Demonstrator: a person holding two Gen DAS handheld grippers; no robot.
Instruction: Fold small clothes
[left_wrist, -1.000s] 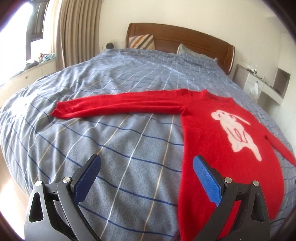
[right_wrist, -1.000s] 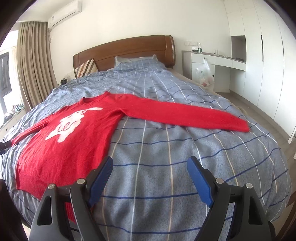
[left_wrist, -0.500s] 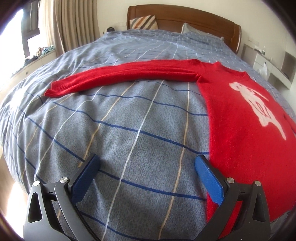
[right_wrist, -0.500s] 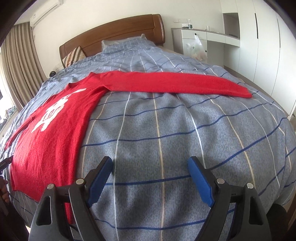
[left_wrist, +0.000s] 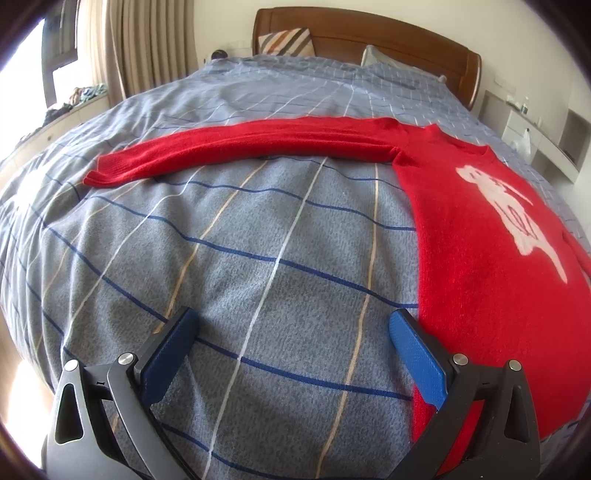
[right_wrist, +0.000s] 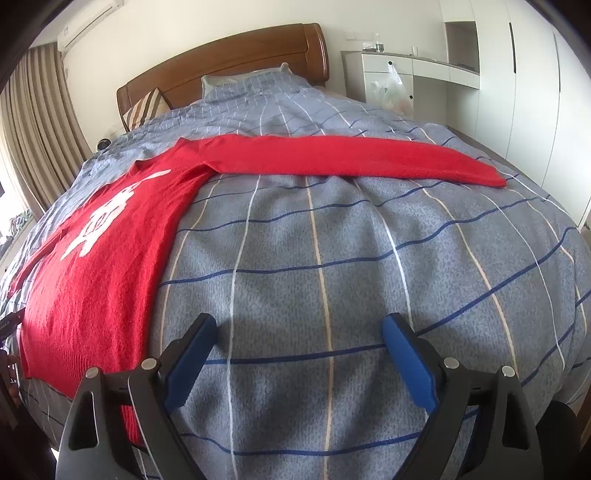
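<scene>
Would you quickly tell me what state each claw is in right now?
Left claw: open, holding nothing.
Right claw: open, holding nothing.

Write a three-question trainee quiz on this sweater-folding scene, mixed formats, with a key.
1. True or false: the left gripper is shut on a sleeve of the red sweater.
2. Multiple choice: the sweater's sleeves lie A) folded across the chest, B) spread out to both sides, C) tucked underneath.
3. Fill in: the sweater lies on a blue checked ____.

Key: 1 false, both it and the right gripper are open and empty; 2 B; 3 bedspread.
</scene>
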